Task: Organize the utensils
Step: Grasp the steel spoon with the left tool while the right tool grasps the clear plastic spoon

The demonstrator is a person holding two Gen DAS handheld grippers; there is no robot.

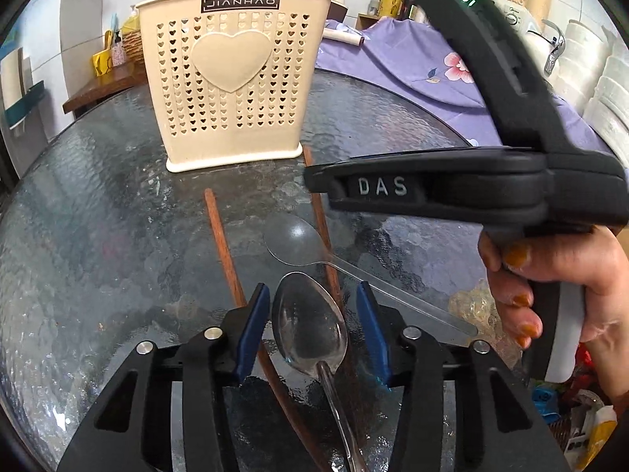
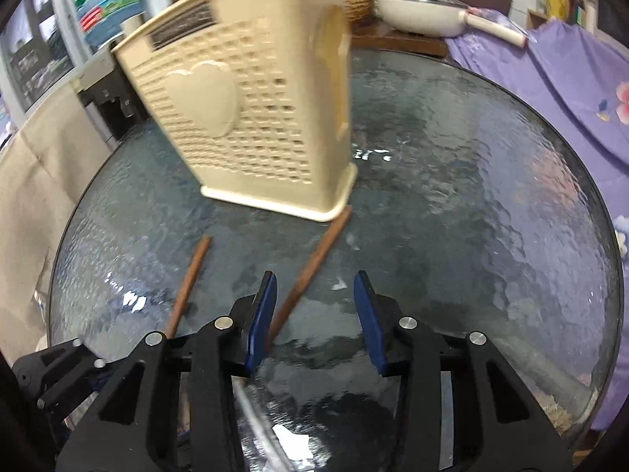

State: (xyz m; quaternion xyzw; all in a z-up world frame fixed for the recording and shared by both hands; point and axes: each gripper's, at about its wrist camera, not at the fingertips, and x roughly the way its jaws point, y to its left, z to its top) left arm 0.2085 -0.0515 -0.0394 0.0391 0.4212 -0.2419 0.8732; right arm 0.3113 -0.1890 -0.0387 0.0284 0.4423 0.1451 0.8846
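Note:
A metal spoon (image 1: 310,322) lies on the glass table (image 1: 98,236), its bowl between the blue fingers of my left gripper (image 1: 313,287). The pads stand narrowly apart from it on both sides. Beside it lie a clear plastic spoon (image 1: 295,240) and two wooden chopsticks (image 1: 224,244) (image 1: 324,228). The beige perforated utensil holder (image 1: 232,78) stands upright behind them. My right gripper (image 2: 314,314) is open above the table. One chopstick (image 2: 310,267) runs along the inside of its left finger, the other chopstick (image 2: 188,279) lies further left. The holder (image 2: 251,118) is ahead, blurred.
A hand (image 1: 550,295) holds the right gripper's body (image 1: 452,185), which crosses over the utensils from the right. A purple flowered cloth (image 1: 412,67) covers the area behind the table. A white pan (image 2: 420,15) and a basket sit on a wooden shelf beyond.

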